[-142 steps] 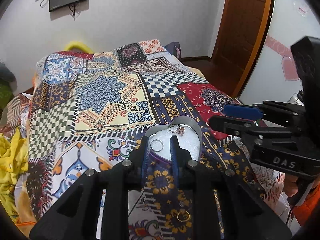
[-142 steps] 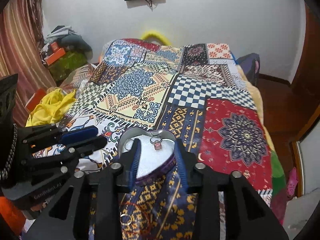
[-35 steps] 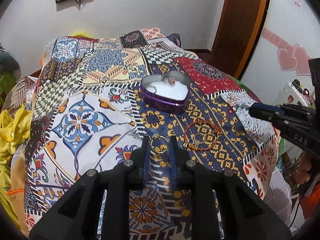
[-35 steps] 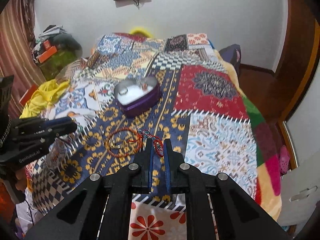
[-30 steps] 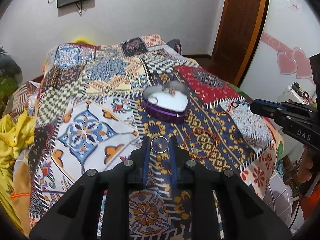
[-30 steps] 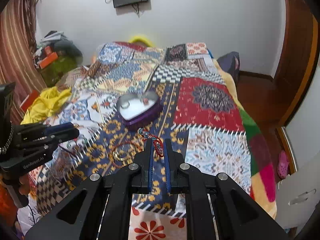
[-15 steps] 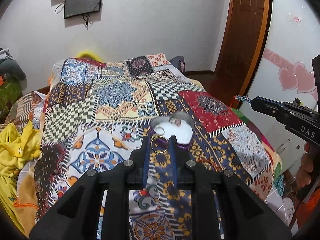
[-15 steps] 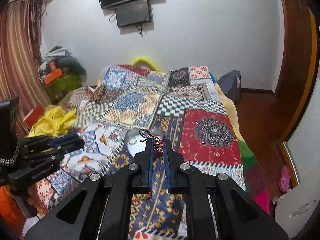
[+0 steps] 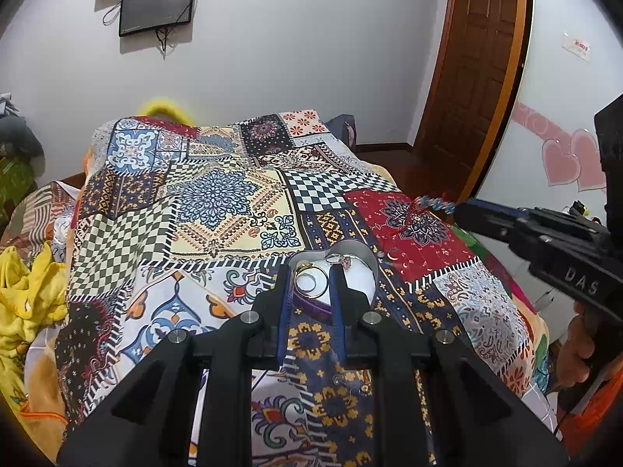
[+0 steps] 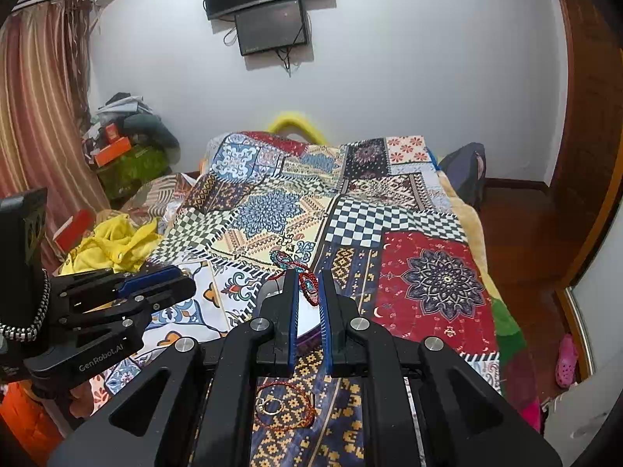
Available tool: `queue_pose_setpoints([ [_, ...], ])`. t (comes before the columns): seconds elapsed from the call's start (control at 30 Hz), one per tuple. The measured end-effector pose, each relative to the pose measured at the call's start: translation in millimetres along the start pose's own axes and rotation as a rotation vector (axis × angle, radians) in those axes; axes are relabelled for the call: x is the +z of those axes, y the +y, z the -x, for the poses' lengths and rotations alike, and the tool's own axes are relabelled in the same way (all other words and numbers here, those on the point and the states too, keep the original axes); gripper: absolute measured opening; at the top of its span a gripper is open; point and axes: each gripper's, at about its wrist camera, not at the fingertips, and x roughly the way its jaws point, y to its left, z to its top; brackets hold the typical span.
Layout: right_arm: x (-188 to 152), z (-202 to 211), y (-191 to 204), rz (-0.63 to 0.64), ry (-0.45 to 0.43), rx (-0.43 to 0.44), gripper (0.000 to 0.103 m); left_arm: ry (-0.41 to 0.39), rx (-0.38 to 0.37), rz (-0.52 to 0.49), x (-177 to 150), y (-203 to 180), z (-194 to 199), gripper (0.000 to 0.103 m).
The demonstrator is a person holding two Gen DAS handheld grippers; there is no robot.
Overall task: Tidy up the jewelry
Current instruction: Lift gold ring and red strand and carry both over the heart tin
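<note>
My left gripper point(image 9: 310, 286) is shut on a gold ring point(image 9: 310, 282) and holds it over the heart-shaped purple tin point(image 9: 366, 272), which has a white lining and rings inside. My right gripper point(image 10: 309, 287) is shut on a red and blue braided bracelet point(image 10: 298, 272), held above the tin's right side; the tin is mostly hidden behind its fingers. In the left wrist view the right gripper point(image 9: 459, 208) comes in from the right with the bracelet point(image 9: 432, 204) at its tip. A red cord bracelet with a gold ring point(image 10: 282, 404) lies on the bedspread in front of the tin.
The patchwork bedspread point(image 9: 218, 202) covers the bed. Yellow cloth point(image 10: 109, 245) lies at the left side. A wooden door point(image 9: 479, 78) stands at the right. Clutter point(image 10: 128, 144) is piled at the far left corner.
Both grippers picked jewelry up from the front of the bedspread, lifted it and moved forward until they hover over the heart tin.
</note>
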Motion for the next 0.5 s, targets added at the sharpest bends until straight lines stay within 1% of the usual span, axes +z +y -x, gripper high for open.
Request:
queue_pose_setpoints([
  [0.3,-3,-32,-6,0.002,0.069,0.019,0.009,0.037,-0.013,0.000,1,0,-27,0.018],
  [0.5,-3,-52,-6,0.006,0.110,0.043,0.009,0.076,-0.020,0.004,3,3,-46,0.018],
])
